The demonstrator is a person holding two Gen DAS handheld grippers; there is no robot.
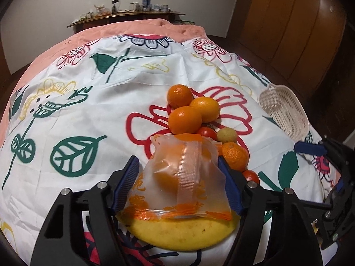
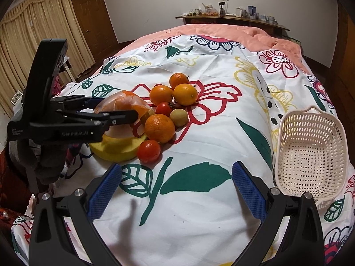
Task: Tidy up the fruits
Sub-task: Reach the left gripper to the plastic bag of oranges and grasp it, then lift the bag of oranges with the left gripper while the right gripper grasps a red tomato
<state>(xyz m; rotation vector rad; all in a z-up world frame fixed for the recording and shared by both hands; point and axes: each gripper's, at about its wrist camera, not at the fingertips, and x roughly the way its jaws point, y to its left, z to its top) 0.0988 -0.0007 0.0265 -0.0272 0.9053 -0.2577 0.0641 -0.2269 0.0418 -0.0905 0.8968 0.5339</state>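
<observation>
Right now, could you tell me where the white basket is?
The white basket lies at the right edge of the floral cloth in the right wrist view, just beyond the right gripper and well right of the fruit pile.

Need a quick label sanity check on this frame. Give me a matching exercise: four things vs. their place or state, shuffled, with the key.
Things:
1. bagged orange
2. white basket
3. right hand-held gripper
4. yellow fruit

Places or states:
A. lying empty on the floral cloth
B. under the bag, at the near end of the pile
C. between the left hand-held gripper's blue pads
D. open, over bare cloth, holding nothing

Pairs: 1-C, 2-A, 3-D, 4-B
</observation>
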